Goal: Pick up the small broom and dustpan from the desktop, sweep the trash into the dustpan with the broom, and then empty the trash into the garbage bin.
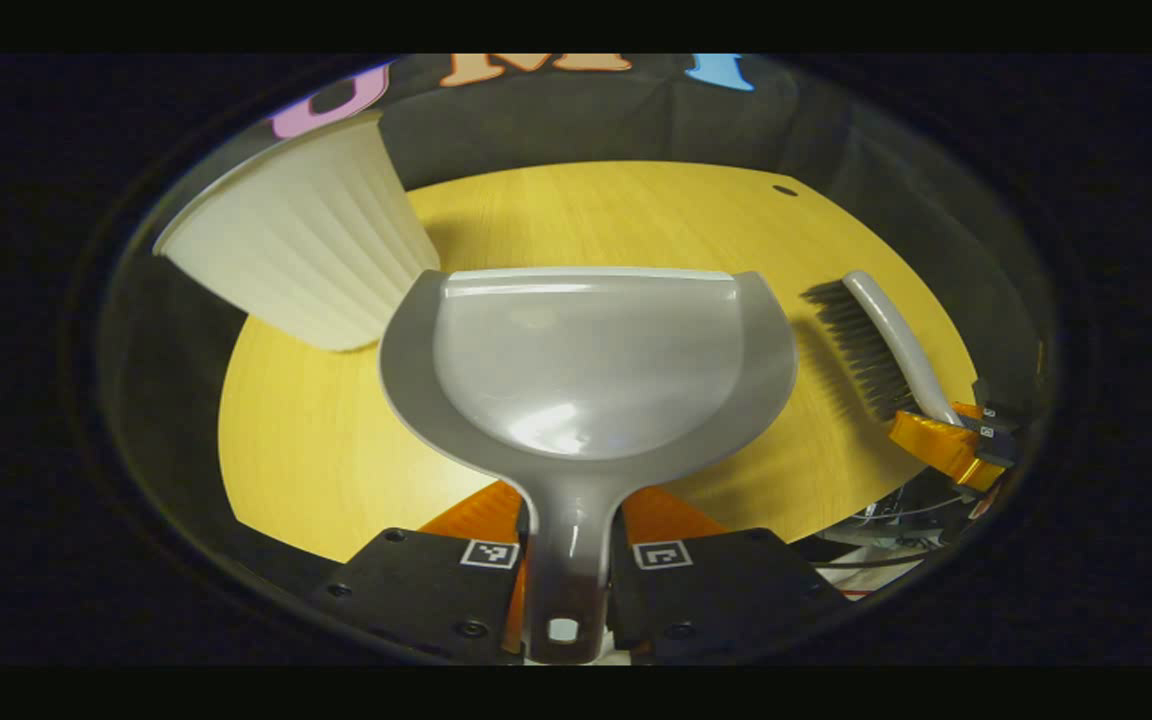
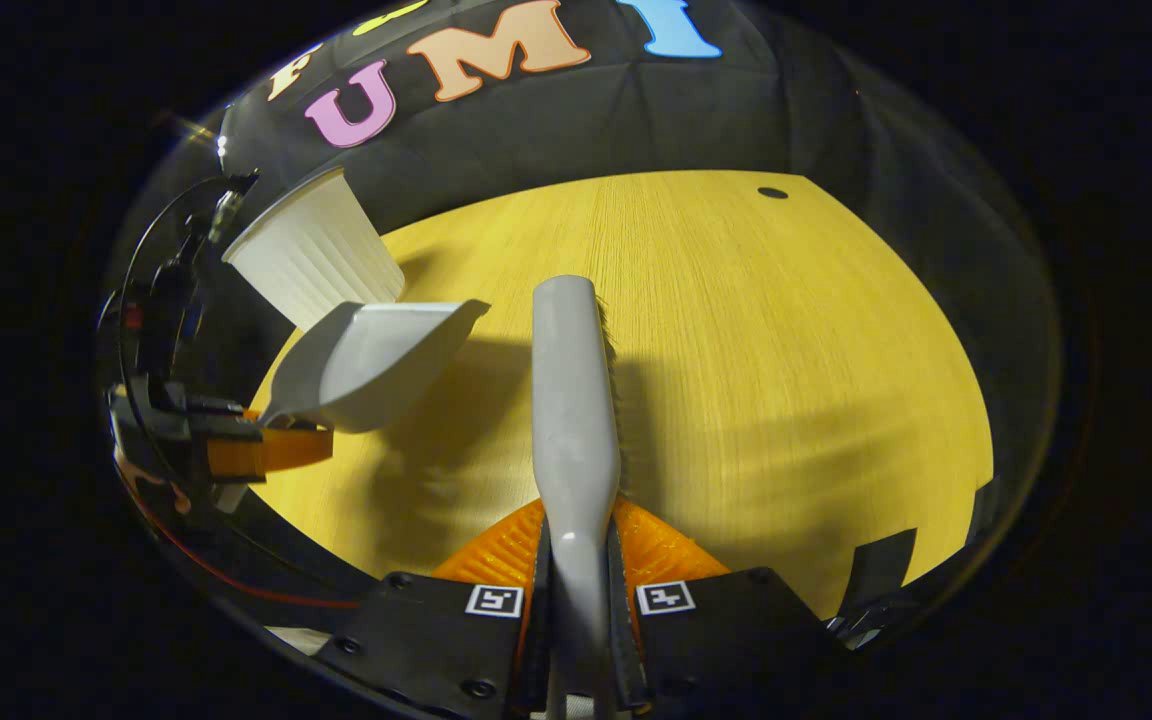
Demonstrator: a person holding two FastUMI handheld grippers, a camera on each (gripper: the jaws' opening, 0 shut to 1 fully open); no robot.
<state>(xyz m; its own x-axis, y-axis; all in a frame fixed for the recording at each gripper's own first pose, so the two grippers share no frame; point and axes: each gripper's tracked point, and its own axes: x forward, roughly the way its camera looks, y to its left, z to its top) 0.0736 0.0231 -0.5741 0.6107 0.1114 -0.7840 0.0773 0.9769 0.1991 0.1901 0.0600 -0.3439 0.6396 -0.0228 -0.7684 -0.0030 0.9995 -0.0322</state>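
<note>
We see the bin (image 1: 301, 240) far left on the desk (image 1: 336, 440), dustpan (image 1: 586, 360) just right of it, handle pinched by our left gripper (image 1: 564, 570). Broom (image 2: 574, 400) sits further right, clamped in right gripper (image 2: 576, 600). Left gripper view shows bristles; right gripper view mostly the broom's back.

Grey dustpan (image 1: 586, 370), grey broom (image 2: 574, 400) with dark, possibly black bristles, white ribbed bin (image 1: 306, 245), yellow wood-grain desktop (image 2: 786, 350)
</note>
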